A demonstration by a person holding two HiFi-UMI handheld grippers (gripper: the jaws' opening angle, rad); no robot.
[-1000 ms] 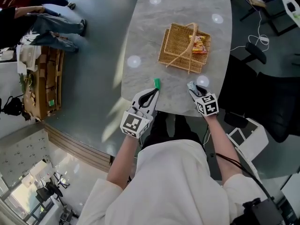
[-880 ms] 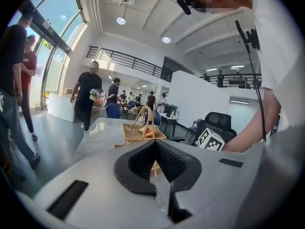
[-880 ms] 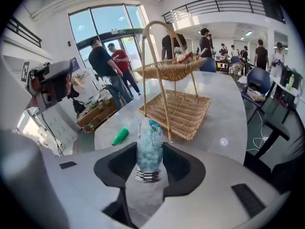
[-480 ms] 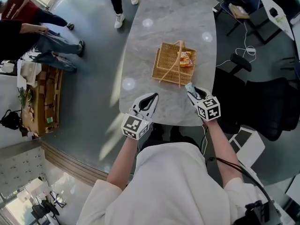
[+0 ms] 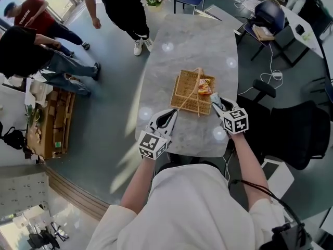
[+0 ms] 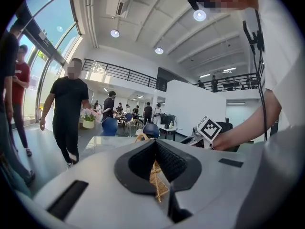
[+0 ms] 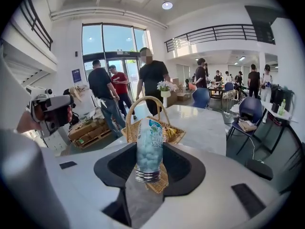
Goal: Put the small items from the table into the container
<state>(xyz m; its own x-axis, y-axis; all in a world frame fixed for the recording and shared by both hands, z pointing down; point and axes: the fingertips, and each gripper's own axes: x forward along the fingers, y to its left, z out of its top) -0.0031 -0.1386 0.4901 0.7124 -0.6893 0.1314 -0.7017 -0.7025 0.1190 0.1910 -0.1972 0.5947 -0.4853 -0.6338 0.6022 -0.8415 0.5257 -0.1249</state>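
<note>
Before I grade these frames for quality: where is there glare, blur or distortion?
Head view: round glare spots on the table, little blur. Left gripper view: strong fisheye, black corners, a lamp flaring. Right gripper view: same fisheye, bright windows, packet crisp.

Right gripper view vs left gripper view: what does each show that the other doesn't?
Right gripper view only: a bottle clamped in the right gripper, a snack pack in the basket. Left gripper view only: the left gripper, jaws together, nothing held; the right gripper's marker cube. Both: basket, table, flowers.
</note>
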